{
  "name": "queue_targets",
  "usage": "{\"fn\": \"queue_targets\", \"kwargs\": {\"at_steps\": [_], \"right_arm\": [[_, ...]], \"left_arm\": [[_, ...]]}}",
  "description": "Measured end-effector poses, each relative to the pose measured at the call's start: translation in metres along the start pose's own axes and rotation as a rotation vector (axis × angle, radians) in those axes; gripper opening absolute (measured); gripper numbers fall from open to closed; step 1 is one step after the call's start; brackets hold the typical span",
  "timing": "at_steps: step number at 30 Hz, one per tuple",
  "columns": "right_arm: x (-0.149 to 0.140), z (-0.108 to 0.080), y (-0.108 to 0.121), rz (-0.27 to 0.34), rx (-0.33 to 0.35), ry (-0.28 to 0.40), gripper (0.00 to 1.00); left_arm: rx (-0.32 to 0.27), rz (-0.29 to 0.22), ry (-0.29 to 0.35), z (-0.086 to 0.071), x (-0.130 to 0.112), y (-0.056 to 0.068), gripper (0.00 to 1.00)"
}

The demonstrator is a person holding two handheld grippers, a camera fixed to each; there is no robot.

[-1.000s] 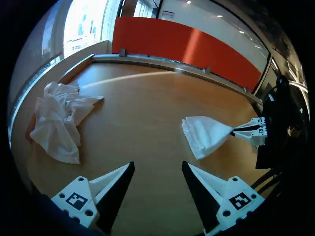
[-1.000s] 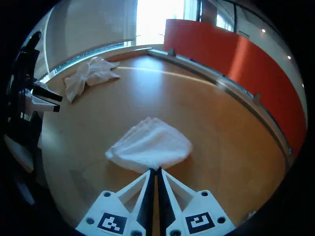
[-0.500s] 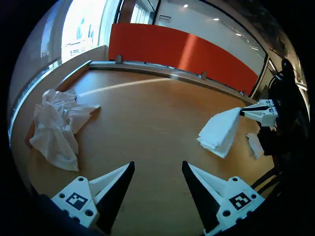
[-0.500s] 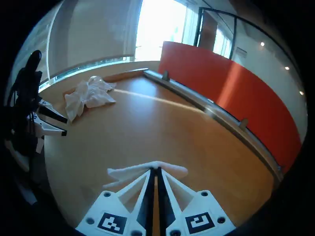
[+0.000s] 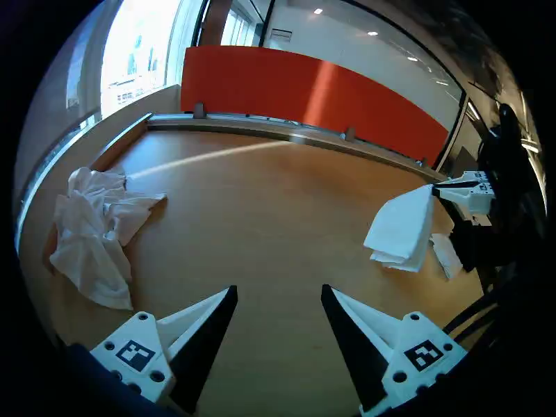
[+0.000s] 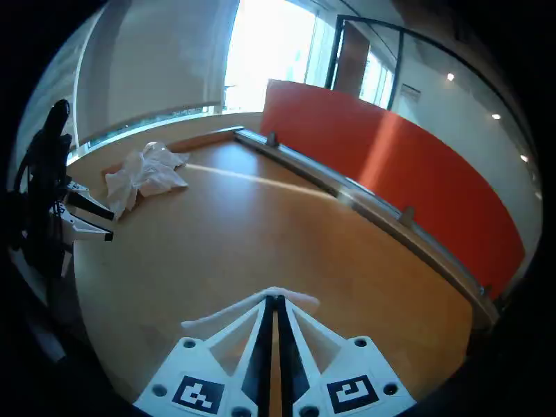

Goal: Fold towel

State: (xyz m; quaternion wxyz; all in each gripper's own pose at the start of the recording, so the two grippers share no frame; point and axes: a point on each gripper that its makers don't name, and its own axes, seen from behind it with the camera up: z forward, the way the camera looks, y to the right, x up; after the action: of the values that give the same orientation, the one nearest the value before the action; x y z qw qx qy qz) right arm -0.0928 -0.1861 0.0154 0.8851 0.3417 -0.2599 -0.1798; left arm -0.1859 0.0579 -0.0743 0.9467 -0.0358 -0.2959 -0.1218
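Observation:
A folded white towel (image 5: 402,228) hangs above the wooden table (image 5: 264,208) at the right of the left gripper view, pinched at its top corner by my right gripper (image 5: 438,190). In the right gripper view that gripper (image 6: 275,303) is shut on the towel (image 6: 292,299), whose edge shows just past the fingertips. My left gripper (image 5: 278,295) stands open over the near table edge, holding nothing; it also appears far left in the right gripper view (image 6: 104,226).
A crumpled pile of white cloth (image 5: 94,229) lies at the table's left side, also seen far off (image 6: 142,177). A small white cloth (image 5: 445,254) lies under the hanging towel. An orange divider (image 5: 306,90) and metal rail (image 5: 278,128) border the far edge.
My right gripper lifted the folded towel off the table and carried it right and upward; it now hangs free. The left gripper stayed open and nearly still.

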Motion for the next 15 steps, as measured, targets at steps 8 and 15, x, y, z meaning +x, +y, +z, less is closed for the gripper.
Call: {"fn": "queue_targets", "kwargs": {"at_steps": [8,15], "right_arm": [[-0.010,-0.013,0.026,0.055,-0.022,0.018,0.02],[-0.017,-0.015,0.041,0.062,-0.045,0.018,0.03]], "left_arm": [[-0.013,0.012,-0.004,0.006,0.002,0.012,0.89],[-0.013,0.022,-0.005,0.006,0.002,0.018,0.89]]}}
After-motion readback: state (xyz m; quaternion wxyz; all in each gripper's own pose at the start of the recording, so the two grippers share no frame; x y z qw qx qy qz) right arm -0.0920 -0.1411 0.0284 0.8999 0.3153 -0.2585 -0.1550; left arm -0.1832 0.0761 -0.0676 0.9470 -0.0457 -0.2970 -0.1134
